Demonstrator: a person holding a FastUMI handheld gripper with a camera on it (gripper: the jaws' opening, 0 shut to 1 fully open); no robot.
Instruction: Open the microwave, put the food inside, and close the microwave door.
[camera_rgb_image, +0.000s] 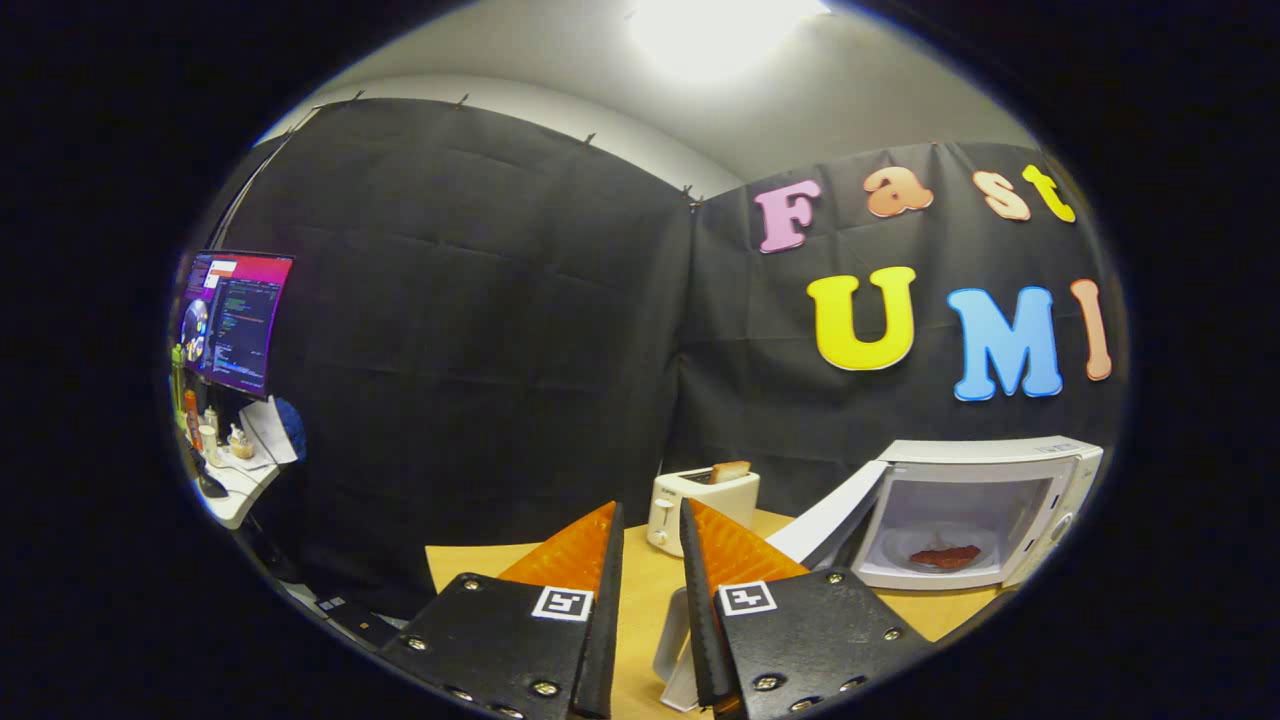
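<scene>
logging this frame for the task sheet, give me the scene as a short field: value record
microwave: on the wooden table, beyond the fingers to their right
microwave door: swung open
food: reddish piece on the plate inside the microwave
toaster: just beyond the fingertips, a slice of bread sticking up
gripper: fingers apart, holding nothing
white object: low between the fingers, cannot tell what it is
step left: closing the door

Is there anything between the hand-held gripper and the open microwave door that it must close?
Nothing visible blocks it. The hand-held gripper, fingers apart and empty, is above the wooden table; the white microwave's open door stands just beyond its fingers. The white toaster stands aside.
</scene>
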